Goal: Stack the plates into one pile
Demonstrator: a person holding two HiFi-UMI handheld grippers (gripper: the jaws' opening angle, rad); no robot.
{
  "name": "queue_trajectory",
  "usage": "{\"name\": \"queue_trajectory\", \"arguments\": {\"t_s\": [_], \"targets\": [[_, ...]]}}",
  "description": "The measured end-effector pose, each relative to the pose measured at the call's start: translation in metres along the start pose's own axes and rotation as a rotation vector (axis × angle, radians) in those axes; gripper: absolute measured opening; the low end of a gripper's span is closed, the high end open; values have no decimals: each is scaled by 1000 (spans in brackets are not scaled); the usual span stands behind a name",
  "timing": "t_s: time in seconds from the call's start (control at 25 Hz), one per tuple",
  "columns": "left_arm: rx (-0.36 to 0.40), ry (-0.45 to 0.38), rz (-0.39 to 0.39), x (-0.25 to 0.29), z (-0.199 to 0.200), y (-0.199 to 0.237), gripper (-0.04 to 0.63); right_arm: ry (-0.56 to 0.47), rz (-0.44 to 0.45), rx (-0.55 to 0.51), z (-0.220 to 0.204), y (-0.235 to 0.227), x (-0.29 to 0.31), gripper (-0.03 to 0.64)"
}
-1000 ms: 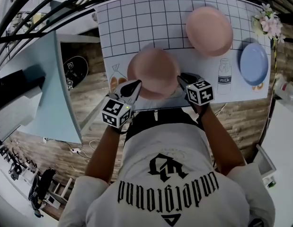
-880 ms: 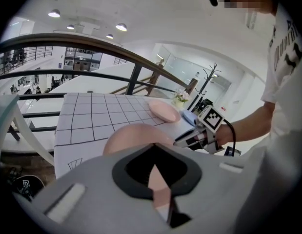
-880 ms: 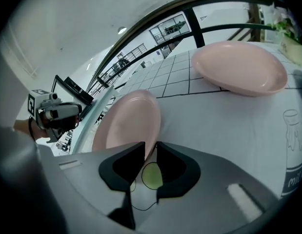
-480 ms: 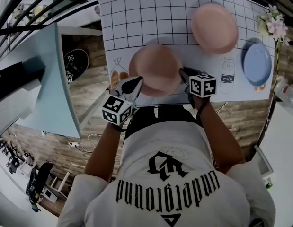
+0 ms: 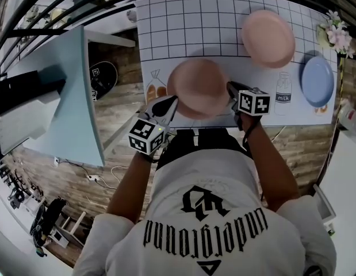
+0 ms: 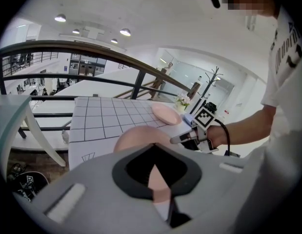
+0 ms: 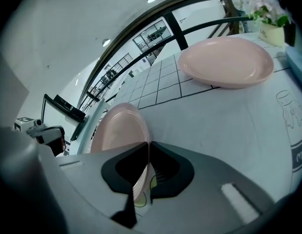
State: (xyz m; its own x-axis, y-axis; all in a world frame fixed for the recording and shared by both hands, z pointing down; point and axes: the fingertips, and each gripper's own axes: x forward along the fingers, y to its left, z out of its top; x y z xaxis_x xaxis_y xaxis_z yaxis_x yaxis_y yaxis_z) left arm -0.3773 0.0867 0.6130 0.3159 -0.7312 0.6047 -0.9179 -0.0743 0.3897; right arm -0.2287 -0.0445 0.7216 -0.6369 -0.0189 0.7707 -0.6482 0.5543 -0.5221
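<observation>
Pinching near pink plate (image 5: 198,87) from both sides: left gripper (image 5: 169,102) clamped on left rim, right gripper (image 5: 231,88) clamped on right rim. Second pink plate (image 5: 268,38) far right; blue plate (image 5: 317,81) rightmost.

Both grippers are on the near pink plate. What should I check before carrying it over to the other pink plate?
1. left gripper shut on the rim of the near pink plate: ok.
2. right gripper shut on the opposite rim: ok.
3. Top of the far pink plate bare: ok.
4. Stretch of mat between the two pink plates free of objects: ok.
5. Clearance under the near pink plate: cannot tell.
6. Gap between the blue plate and the far pink plate: ok.
</observation>
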Motion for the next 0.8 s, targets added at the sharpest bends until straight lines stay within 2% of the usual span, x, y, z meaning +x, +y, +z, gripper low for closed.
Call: {"name": "queue_trajectory", "arguments": {"t_s": [0.32, 0.8], "targets": [[21, -52, -1, -42, 2, 5, 49, -76, -31, -39, 6, 24, -26, 25], [130, -156, -60, -117, 25, -1, 49, -265, -77, -74, 8, 93, -93, 25]]}}
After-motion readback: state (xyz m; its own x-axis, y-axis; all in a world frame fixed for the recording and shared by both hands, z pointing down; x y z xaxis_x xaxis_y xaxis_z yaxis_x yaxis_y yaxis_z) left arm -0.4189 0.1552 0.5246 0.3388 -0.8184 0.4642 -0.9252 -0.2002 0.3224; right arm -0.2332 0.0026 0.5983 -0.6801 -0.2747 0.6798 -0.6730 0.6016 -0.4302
